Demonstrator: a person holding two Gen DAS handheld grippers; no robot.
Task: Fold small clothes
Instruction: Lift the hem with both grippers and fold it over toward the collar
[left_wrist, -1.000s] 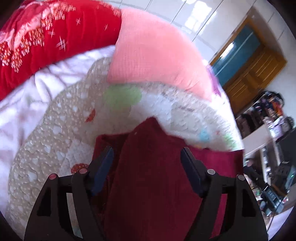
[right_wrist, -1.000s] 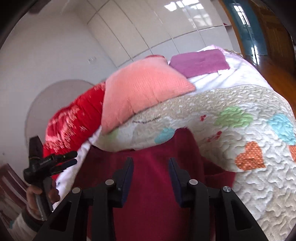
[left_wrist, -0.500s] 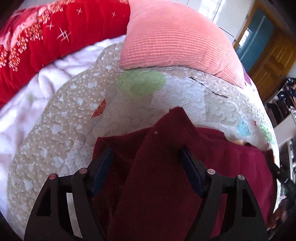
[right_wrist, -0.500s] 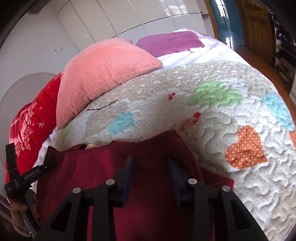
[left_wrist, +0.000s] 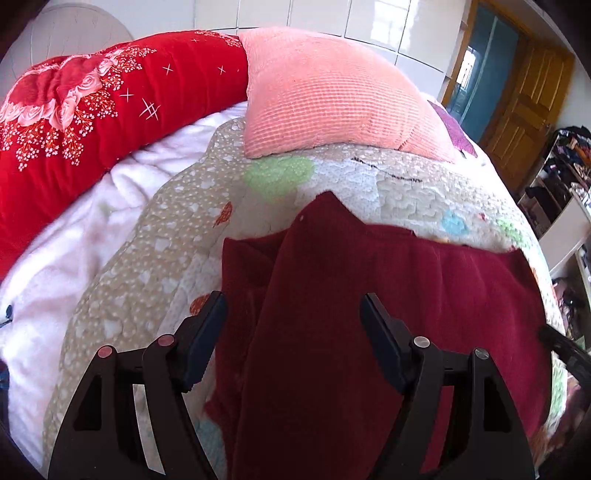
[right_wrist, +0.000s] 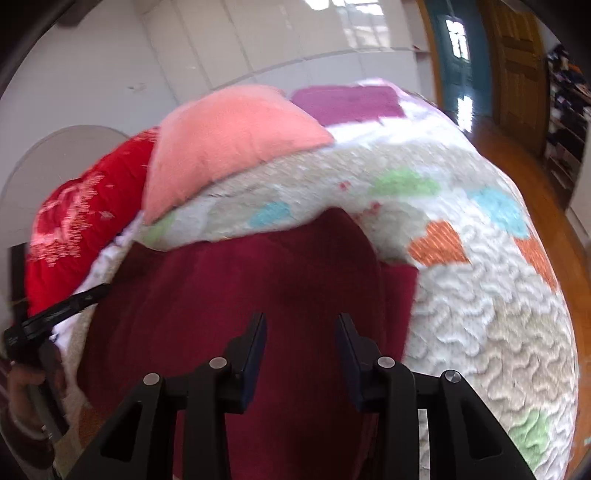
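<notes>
Across the quilt (left_wrist: 147, 266) I kept both grippers, left (left_wrist: 293, 328) and right (right_wrist: 300, 345), gaping over the maroon garment (left_wrist: 424, 295), ready to fold it.

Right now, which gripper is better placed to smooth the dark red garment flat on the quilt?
Left, probably. The left gripper has widely spread fingers over the dark red garment. The right gripper has narrower fingers, and its view is blurred.

Pink pillow (left_wrist: 332, 99) resting on heart-patterned quilt (left_wrist: 155, 236); red floral blanket (left_wrist: 92, 110) beside it; wooden door (left_wrist: 524, 96) at far right.
</notes>
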